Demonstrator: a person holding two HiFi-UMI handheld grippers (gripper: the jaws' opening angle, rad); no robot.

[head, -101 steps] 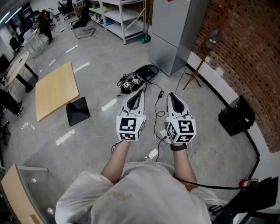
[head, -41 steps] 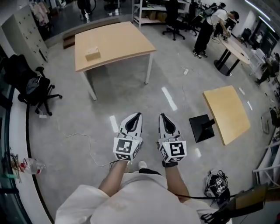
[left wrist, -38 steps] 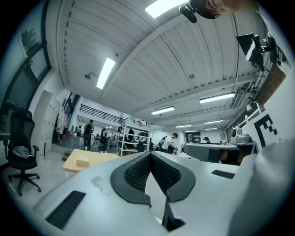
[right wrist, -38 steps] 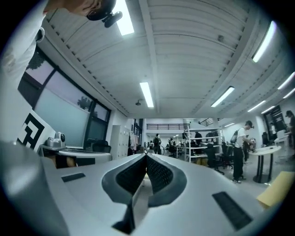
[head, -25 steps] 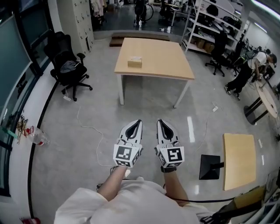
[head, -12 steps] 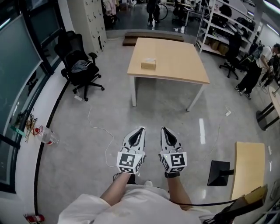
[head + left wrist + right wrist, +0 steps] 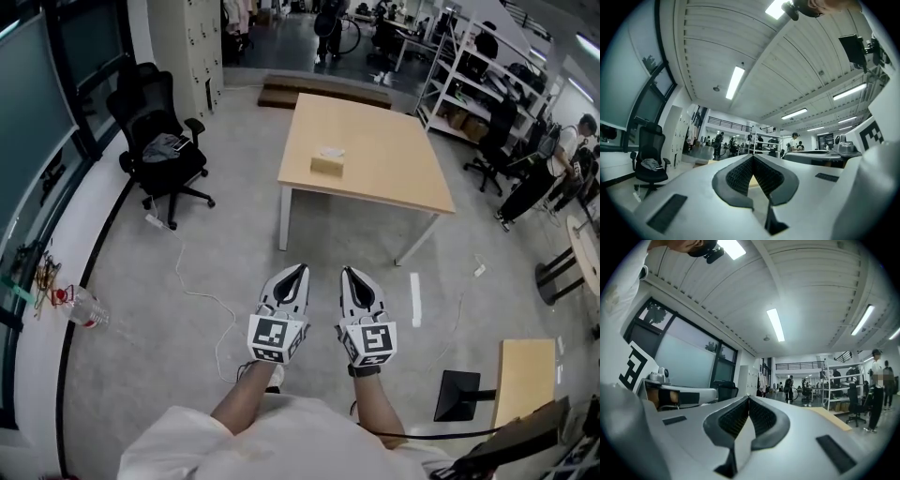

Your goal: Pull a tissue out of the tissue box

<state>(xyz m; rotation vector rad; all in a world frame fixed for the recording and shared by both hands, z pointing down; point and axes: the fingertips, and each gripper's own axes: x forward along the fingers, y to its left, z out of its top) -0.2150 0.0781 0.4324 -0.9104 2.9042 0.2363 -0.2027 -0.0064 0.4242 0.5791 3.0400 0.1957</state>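
Observation:
A tan tissue box (image 7: 327,164) with a white tissue poking from its top sits on a light wooden table (image 7: 394,173) ahead of me in the head view. My left gripper (image 7: 297,271) and right gripper (image 7: 347,273) are held side by side over the floor, well short of the table, pointing toward it. Both are shut with nothing between the jaws. In the left gripper view the left gripper (image 7: 752,157) has its pads meeting at the tips; in the right gripper view the right gripper (image 7: 748,399) looks the same. The box shows in neither gripper view.
A black office chair (image 7: 161,148) stands left of the table. A white cable (image 7: 197,291) lies on the grey floor, with a plastic bottle (image 7: 82,307) by the left wall. Shelving racks (image 7: 469,70) and people (image 7: 544,178) are at the far right. A small tan table (image 7: 523,384) is at lower right.
I have turned from the brick wall side to face the wooden table and walked toward it; the table and box are now nearer and centred. Both grippers stay shut, side by side.

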